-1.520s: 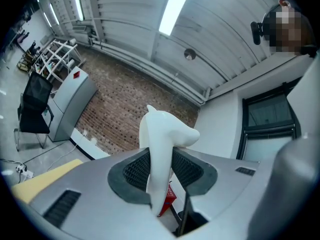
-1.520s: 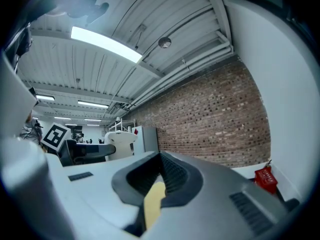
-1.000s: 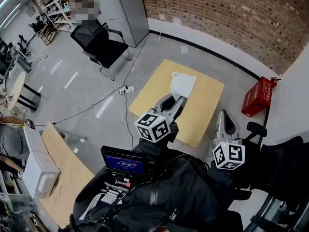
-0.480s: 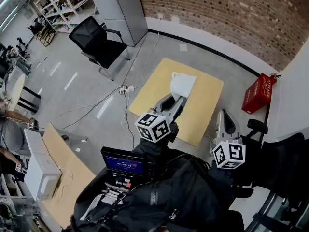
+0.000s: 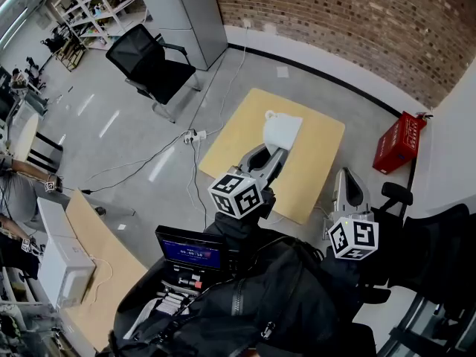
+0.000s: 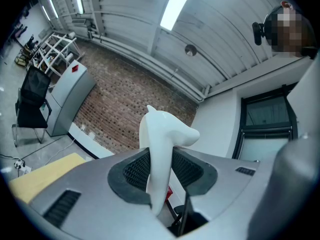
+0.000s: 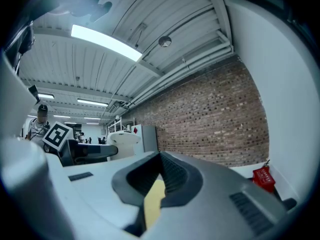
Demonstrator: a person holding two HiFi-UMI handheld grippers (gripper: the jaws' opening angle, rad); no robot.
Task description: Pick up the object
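Note:
The object is a white glossy jug-like piece (image 5: 282, 129) with a small spout. It hangs above the yellow table (image 5: 316, 162), and my left gripper (image 5: 272, 152) is shut on it. In the left gripper view the white piece (image 6: 165, 134) stands upright between the two dark ribbed pads (image 6: 136, 170), its upper part sticking out past the jaws. My right gripper (image 5: 347, 182) hovers at the table's right edge, level, jaws together with nothing in them. In the right gripper view its pads (image 7: 172, 173) meet at the tip, and only a sliver of the yellow table shows between them.
A red box (image 5: 399, 147) stands on the floor by the brick wall at right. A black office chair (image 5: 149, 65) and a grey cabinet (image 5: 193, 13) are at the far left. A power strip with cables (image 5: 195, 136) lies left of the table. A small screen (image 5: 190, 251) sits just below my left gripper.
Both grippers and the white piece stay where they were. A person who stood at the back by the shelves is gone from view.

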